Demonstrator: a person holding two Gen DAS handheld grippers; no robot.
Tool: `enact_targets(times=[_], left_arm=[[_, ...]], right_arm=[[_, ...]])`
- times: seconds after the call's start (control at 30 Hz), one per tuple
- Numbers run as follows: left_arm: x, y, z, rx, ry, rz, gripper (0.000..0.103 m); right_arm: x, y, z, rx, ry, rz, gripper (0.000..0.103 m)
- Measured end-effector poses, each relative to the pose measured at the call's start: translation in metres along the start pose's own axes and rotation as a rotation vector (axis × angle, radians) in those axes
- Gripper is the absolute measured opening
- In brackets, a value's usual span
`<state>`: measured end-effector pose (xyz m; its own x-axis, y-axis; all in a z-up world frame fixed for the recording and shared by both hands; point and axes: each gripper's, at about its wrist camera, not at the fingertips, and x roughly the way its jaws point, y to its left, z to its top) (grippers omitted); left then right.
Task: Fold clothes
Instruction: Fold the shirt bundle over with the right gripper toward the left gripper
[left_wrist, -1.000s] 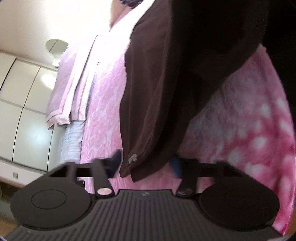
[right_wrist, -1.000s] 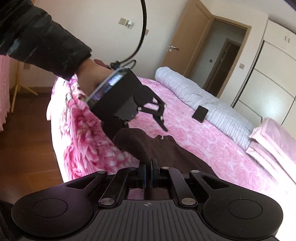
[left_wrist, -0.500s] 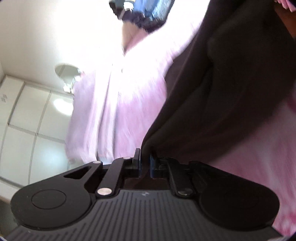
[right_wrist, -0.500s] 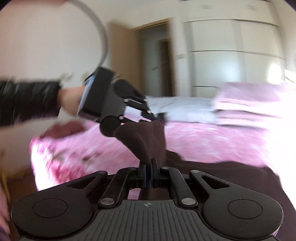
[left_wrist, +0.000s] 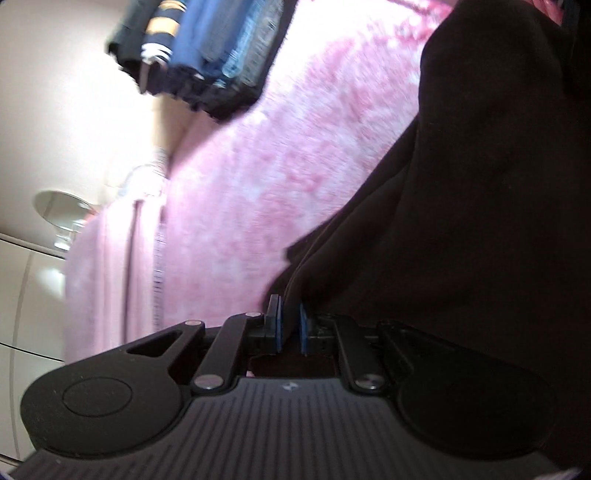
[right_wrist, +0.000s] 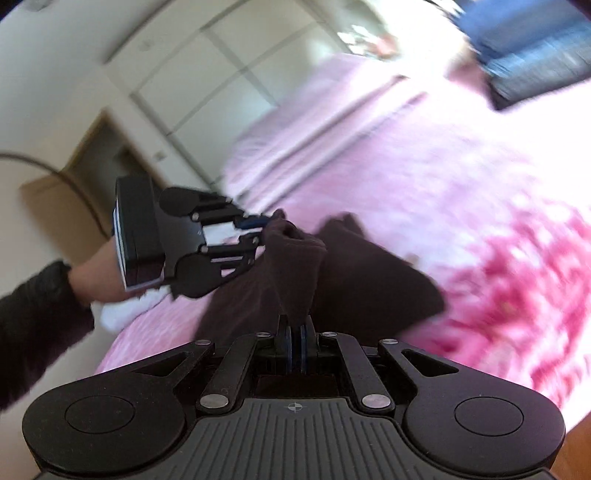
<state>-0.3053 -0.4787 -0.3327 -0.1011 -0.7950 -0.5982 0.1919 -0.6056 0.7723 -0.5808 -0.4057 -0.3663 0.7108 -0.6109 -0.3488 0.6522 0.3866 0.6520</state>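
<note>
A dark brown garment (right_wrist: 354, 280) is lifted off the pink floral bedspread (right_wrist: 461, 206). My right gripper (right_wrist: 294, 332) is shut on one edge of it. My left gripper (right_wrist: 258, 230), seen in the right wrist view, is shut on another bunched part of the same garment. In the left wrist view the left gripper (left_wrist: 289, 317) pinches the cloth's edge, and the garment (left_wrist: 461, 229) fills the right side of that view. Both views are tilted and blurred.
A stack of folded blue and dark clothes (right_wrist: 532, 51) lies on the bed's far side; it also shows in the left wrist view (left_wrist: 214, 55). Pink pillows (right_wrist: 295, 122) sit by white wardrobe doors (right_wrist: 207, 74). A doorway (right_wrist: 92, 162) is behind the left hand.
The left gripper closed on the garment's edge. Both grippers then lifted the garment and swung round, so the views rolled and the folded clothes stack came into sight.
</note>
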Motion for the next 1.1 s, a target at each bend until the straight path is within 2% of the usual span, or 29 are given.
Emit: enact_targets(times=[0.2,0.47,0.6,0.73,0.8,0.9,1.1], left_arm=[[0.014,0.003,0.001,-0.021,-0.010,-0.021,0.008],[0.014,0.000,0.017,-0.022,-0.057,0.017,0.006],[0.014,0.004,0.010,-0.055,-0.055,0.010,0.011],[0.005,0.024,-0.015,-0.181,0.003,0.028,0.025],[-0.001,0.035,-0.032,-0.254,0.038,0.042,0.026],[-0.018,0.045,-0.056,-0.368,0.068,0.049,0.028],[-0.060,0.031,-0.087,-0.518,0.078,0.034,0.032]], right_arm=[[-0.008,-0.014,0.000,0.030,0.003,-0.030,0.003],[-0.011,-0.014,-0.024,0.030,-0.012,-0.053,0.003],[-0.013,-0.019,-0.025,0.052,-0.009,-0.059,0.003],[-0.017,-0.021,-0.024,0.053,-0.025,-0.120,0.003],[-0.018,-0.025,-0.023,0.077,-0.018,-0.141,0.003],[-0.024,-0.022,-0.021,0.066,-0.035,-0.128,0.003],[-0.020,-0.014,-0.017,0.054,-0.057,-0.096,0.004]])
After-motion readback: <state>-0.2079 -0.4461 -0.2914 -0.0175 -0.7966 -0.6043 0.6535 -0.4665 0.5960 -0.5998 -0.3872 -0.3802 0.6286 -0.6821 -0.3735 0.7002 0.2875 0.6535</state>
